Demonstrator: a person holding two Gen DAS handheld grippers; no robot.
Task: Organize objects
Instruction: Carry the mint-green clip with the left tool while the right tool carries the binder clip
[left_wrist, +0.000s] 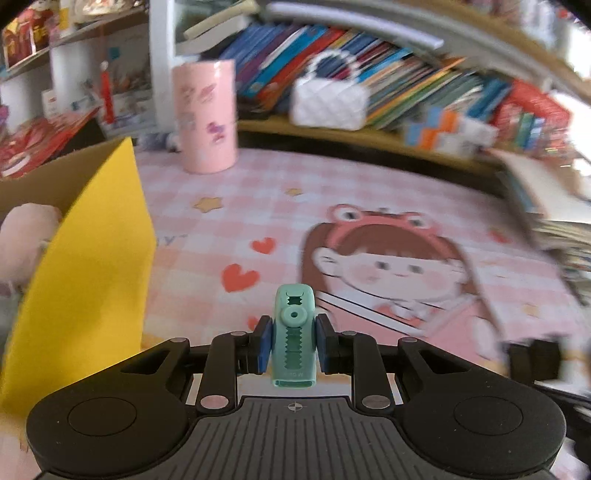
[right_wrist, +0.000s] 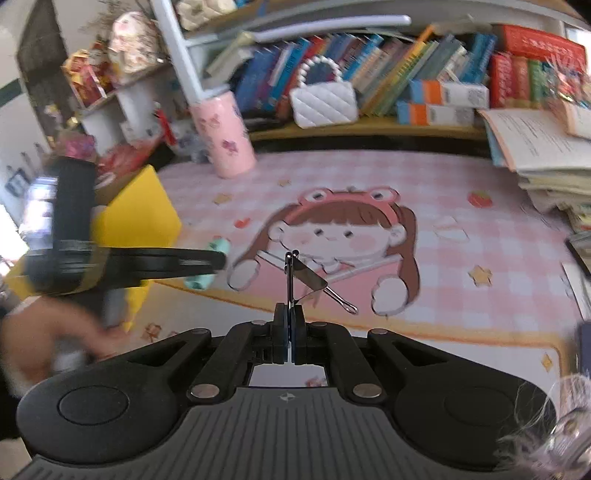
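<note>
Both grippers hang over a pink checked desk mat (left_wrist: 369, 177) printed with a cartoon girl, and each has something clamped between its blue pads. On the left gripper (left_wrist: 294, 345) the jaws grip a small mint-green eraser (left_wrist: 294, 325), which stands upright between the fingers with its top poking above them; from the right wrist view the same eraser (right_wrist: 218, 246) shows beside the black arm of that gripper, just off the mat's left part, with a blurred hand (right_wrist: 48, 332) below it. On the right gripper (right_wrist: 289, 332) the jaws are pressed tight on one wire handle of a metal binder clip (right_wrist: 306, 280), whose silver body and second handle hang out over the printed girl. A yellow box (left_wrist: 92, 277) stands at the mat's left edge with something pale pink inside it. At the mat's far left corner stands a pink cup (left_wrist: 205, 118). Behind the mat, a low shelf carries a white quilted purse (left_wrist: 328, 101) and a leaning row of books (left_wrist: 424, 85). More books (right_wrist: 546, 158) are stacked at the mat's right edge.
</note>
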